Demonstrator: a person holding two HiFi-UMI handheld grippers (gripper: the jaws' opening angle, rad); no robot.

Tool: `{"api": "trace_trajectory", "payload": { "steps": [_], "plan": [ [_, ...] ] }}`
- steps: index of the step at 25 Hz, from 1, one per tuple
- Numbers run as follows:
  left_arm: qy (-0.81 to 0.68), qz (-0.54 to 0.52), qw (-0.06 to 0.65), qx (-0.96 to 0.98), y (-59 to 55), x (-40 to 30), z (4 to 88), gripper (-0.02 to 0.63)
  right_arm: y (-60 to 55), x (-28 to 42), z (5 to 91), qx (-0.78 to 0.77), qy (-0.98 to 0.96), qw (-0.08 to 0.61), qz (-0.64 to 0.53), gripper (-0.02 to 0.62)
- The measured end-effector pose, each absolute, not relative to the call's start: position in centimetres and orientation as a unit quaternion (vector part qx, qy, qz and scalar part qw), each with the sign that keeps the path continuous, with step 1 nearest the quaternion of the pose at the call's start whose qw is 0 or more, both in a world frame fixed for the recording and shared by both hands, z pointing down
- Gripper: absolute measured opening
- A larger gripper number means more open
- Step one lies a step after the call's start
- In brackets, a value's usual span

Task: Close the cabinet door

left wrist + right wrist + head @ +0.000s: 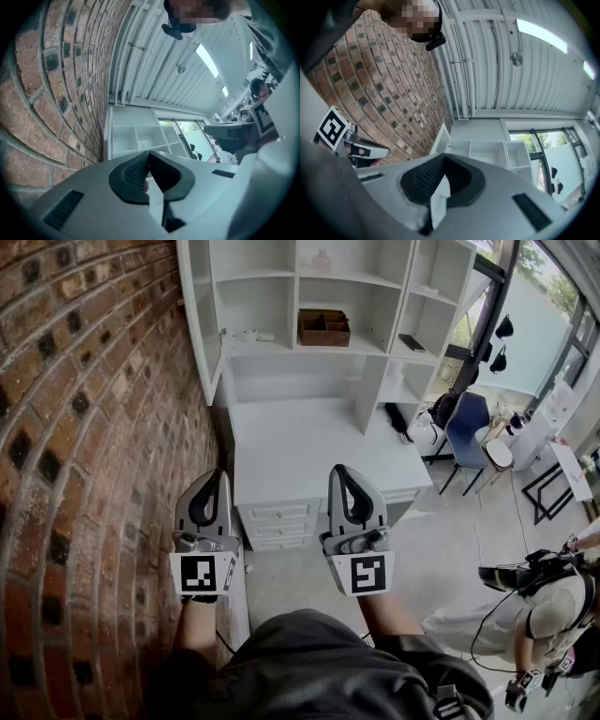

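Cabinet door (200, 320) open; left hand-held gripper (217, 472), right hand-held gripper (336, 468) both closed.

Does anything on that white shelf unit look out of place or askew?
Yes: the cabinet door at the left end of the shelf unit stands swung open, angled out beside the brick wall. Nothing else looks spilled or damaged.

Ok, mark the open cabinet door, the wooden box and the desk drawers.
open cabinet door (200, 315): head view, middle of its panel.
wooden box (323, 329): head view, front wall.
desk drawers (279, 528): head view, middle drawer front.
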State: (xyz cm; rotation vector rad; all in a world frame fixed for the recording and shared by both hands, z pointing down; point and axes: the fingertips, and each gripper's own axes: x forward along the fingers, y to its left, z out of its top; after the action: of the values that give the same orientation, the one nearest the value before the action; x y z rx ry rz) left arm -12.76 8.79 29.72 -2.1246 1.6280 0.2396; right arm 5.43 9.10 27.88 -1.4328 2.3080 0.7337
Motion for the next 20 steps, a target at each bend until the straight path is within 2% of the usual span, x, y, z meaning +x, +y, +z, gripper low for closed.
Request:
{"api": "trace_trajectory", "payload": {
  "steps": [18, 20],
  "plan": [
    [0.593, 0.084, 0.221, -0.77, 8.53, -12.56, 30.05, 0.003, 9.12, 6.17, 27.47, -0.493, 0.812, 0.181, 0.256, 0.002],
    [0.593, 0.082, 0.22, -0.77, 8.41, -12.47, 30.1, 0.002, 9.16, 6.4, 27.3, -0.488, 0.813, 0.185, 0.258, 0.022]
  ]
}}
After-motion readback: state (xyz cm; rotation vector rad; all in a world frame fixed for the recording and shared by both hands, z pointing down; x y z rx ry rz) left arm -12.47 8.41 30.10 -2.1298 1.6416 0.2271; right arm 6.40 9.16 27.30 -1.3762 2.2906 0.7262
